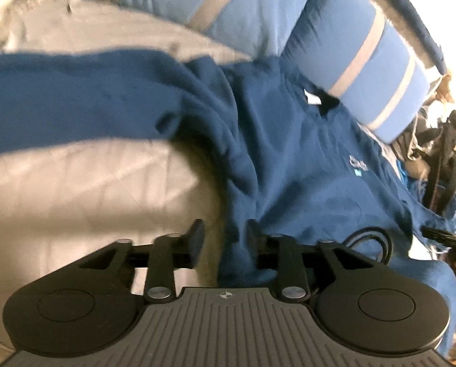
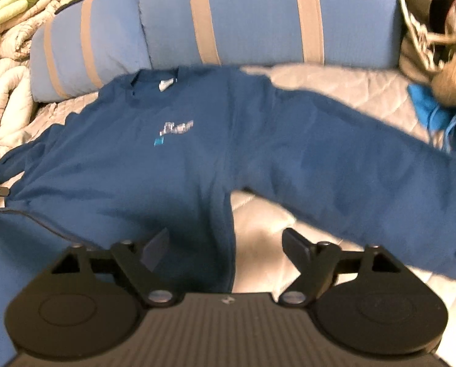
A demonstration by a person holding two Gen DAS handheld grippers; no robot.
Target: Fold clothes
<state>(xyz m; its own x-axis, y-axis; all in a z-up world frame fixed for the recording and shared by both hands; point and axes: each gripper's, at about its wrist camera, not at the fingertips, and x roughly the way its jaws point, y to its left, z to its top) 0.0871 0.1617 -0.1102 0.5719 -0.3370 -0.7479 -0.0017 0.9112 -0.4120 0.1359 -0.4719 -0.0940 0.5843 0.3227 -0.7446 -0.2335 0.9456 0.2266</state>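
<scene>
A dark blue sweatshirt (image 1: 289, 153) (image 2: 166, 168) lies front up on a cream quilted cover, its collar toward the cushions. It has a small chest logo (image 2: 176, 128) and a white neck label (image 2: 166, 85). One long sleeve (image 2: 365, 159) (image 1: 75, 98) stretches out sideways. My left gripper (image 1: 225, 238) is narrowly open at the body's lower side edge; the cloth touches one finger and cream cover shows in the gap. My right gripper (image 2: 226, 249) is wide open just above the cloth, and the same side edge runs between its fingers.
Light blue cushions with beige stripes (image 2: 258, 15) (image 1: 228, 0) stand behind the sweatshirt. Pale bedding (image 2: 10, 61) is piled at the left. Cluttered bags and cords (image 2: 436, 30) (image 1: 442, 153) sit beside the cushions. A thin black cable (image 2: 29, 217) crosses the lower hem.
</scene>
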